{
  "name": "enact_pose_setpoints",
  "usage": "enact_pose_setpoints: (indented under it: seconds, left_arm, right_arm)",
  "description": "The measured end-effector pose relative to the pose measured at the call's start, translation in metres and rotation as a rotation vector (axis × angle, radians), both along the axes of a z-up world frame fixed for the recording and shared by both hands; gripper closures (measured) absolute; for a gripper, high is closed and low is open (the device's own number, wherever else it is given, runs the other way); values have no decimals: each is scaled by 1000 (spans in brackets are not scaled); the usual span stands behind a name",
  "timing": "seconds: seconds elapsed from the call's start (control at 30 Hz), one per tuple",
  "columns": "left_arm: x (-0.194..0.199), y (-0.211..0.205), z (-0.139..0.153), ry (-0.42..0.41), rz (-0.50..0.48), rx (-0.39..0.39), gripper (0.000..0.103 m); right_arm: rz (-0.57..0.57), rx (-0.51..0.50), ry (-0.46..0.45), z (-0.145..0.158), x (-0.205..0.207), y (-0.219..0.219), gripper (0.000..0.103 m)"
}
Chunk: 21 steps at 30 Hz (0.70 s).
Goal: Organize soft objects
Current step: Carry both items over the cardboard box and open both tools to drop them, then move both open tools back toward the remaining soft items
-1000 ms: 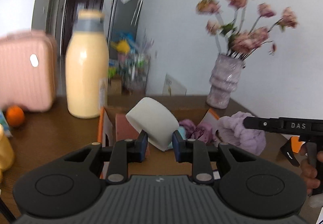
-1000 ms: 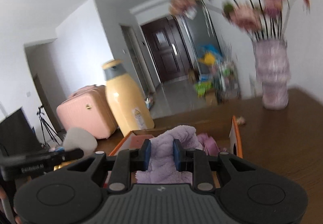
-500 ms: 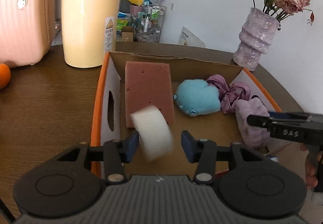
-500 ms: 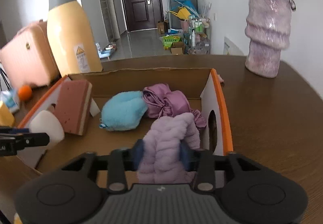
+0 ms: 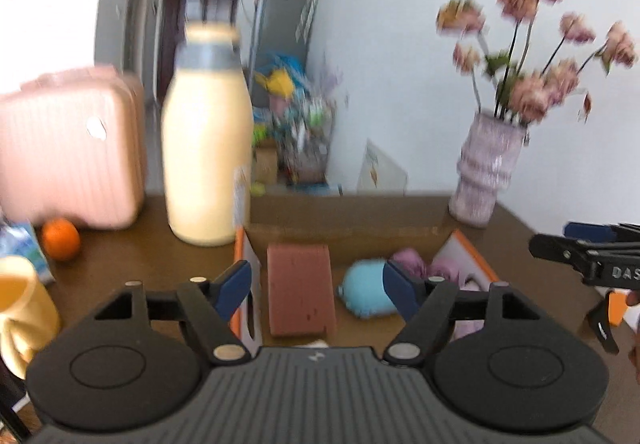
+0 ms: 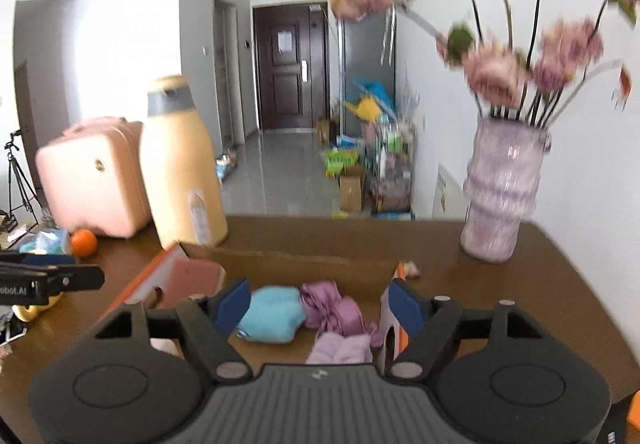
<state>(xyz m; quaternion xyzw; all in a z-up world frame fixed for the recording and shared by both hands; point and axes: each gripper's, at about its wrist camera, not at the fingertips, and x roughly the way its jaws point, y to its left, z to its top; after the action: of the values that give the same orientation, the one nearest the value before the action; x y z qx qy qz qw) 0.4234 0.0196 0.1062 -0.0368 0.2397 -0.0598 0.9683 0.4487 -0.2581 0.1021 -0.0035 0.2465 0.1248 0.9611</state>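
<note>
Inside cardboard box [image 6: 304, 264]: 1 sponge [image 5: 300, 294], 1 blue plush [image 6: 272, 314], 2 purple cloths [image 6: 332, 310]

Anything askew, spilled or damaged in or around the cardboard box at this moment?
Nothing stands out. The brown sponge, blue plush and purple cloths lie inside the cardboard box; the yellow bottle and vase stand upright.

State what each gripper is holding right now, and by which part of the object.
Nothing is held. The left gripper and the right gripper both have their jaws opening with nothing pinched between them; the soft items lie below in the cardboard box.
</note>
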Motion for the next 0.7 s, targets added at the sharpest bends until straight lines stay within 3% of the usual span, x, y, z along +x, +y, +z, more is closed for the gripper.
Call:
enact_pose_setpoints:
  seconds: [0.13,0.33,0.53,0.7]
  left_arm:
    - [-36,-9,15,-107,46,68,23]
    - [-95,-15,22,-254,85,89,6]
    - [-146,-17,14,-343,90,95,3]
    - [-180,-15,3,-370,81,76,1]
  right_arm:
    - [5,-18,-81,24,-35,3,19]
    - [-6,-51,-246,42,-96,7,8]
    - [-54,-27,-431,34,-159,5,0]
    - [-77,15,-490,14,-197,2,0]
